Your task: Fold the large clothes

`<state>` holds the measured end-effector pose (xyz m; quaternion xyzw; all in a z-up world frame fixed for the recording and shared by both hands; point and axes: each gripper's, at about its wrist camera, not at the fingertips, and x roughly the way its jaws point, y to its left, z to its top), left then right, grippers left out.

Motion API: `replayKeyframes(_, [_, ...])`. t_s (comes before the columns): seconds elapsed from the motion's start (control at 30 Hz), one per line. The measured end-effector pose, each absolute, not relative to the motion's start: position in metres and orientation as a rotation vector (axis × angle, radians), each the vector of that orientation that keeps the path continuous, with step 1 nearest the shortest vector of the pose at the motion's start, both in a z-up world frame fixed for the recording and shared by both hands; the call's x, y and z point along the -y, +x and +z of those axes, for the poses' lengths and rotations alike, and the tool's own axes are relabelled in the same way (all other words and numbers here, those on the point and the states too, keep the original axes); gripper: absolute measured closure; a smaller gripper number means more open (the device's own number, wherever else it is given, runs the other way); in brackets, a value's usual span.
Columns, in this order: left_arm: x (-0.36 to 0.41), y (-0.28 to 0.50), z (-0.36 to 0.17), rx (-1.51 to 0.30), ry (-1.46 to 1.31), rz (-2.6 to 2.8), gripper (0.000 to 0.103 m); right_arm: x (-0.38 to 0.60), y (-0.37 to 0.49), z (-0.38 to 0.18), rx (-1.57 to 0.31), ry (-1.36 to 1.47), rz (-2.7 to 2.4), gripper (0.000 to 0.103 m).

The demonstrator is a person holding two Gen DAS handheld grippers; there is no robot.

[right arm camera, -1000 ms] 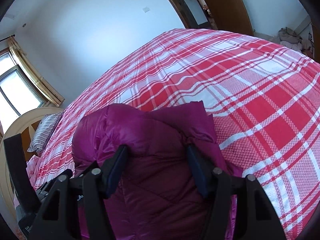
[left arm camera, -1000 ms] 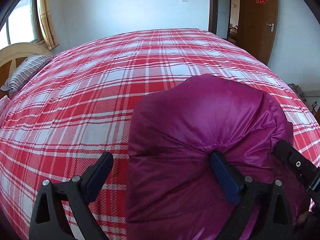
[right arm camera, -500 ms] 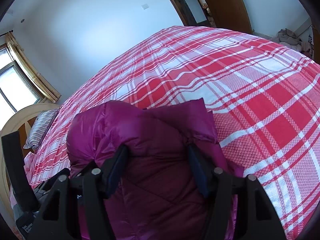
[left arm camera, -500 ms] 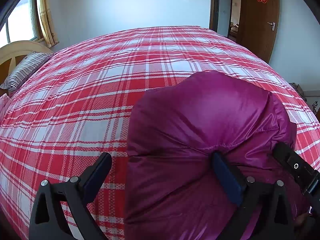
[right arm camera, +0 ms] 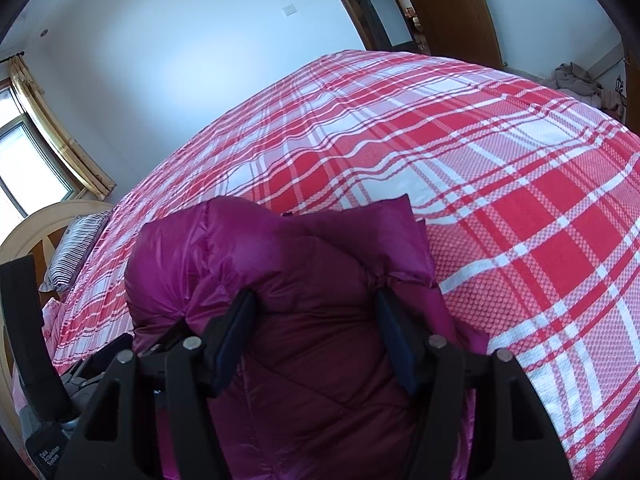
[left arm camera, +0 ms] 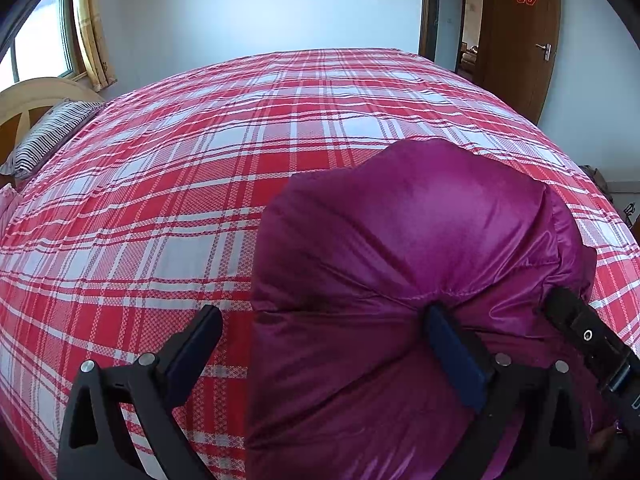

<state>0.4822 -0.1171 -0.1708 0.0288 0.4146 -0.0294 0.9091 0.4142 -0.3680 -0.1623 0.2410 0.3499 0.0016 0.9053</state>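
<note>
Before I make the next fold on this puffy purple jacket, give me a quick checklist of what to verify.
1. Right tool on the purple jacket: both fingers press into a thick bunch of it. Ok.
2. Left tool has a grip: only one finger dents the fabric; the other stands over bare plaid bedspread. Not ok.
3. Space ahead for the fold: open bedspread beyond the jacket. Ok.
4. Striped pillow out of the way: far off by the headboard. Ok.
5. The two tools apart: the right one's body shows close beside the left. Cannot tell.
6. Jacket's lower half lying flat: hidden. Cannot tell.
</note>
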Motion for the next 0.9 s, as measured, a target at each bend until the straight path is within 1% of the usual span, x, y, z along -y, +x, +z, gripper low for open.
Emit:
replayKeyframes(0.33, [0.114,0.484,-0.174,-0.868,0.046,-0.069,0.001,0.366,0.416,-0.164,-0.735,0.488,-0.002,0.038])
replayKeyframes(0.6, [0.107,0.488,-0.175,-0.893,-0.018,-0.102,0.001,0.365,0.419,-0.165,-0.742,0.479,-0.007,0.037])
replayKeyframes(0.67, [0.096,0.492,-0.167,-0.901,-0.090,-0.120,0.001,0.364,0.419,-0.165,-0.741,0.474,-0.011,0.037])
replayKeyframes(0.77, [0.086,0.491,-0.140,-0.792,-0.165,-0.147,0.001,0.364,0.419,-0.166,-0.741,0.466,-0.012,0.037])
replayKeyframes(0.83, [0.092,0.501,-0.127,-0.771,-0.165,-0.160,0.001,0.364,0.418,-0.166,-0.739,0.466,-0.012,0.036])
replayKeyframes(0.9, [0.104,0.515,-0.126,-0.776,-0.112,-0.127,0.001,0.364,0.418,-0.166,-0.737,0.466,-0.011,0.036])
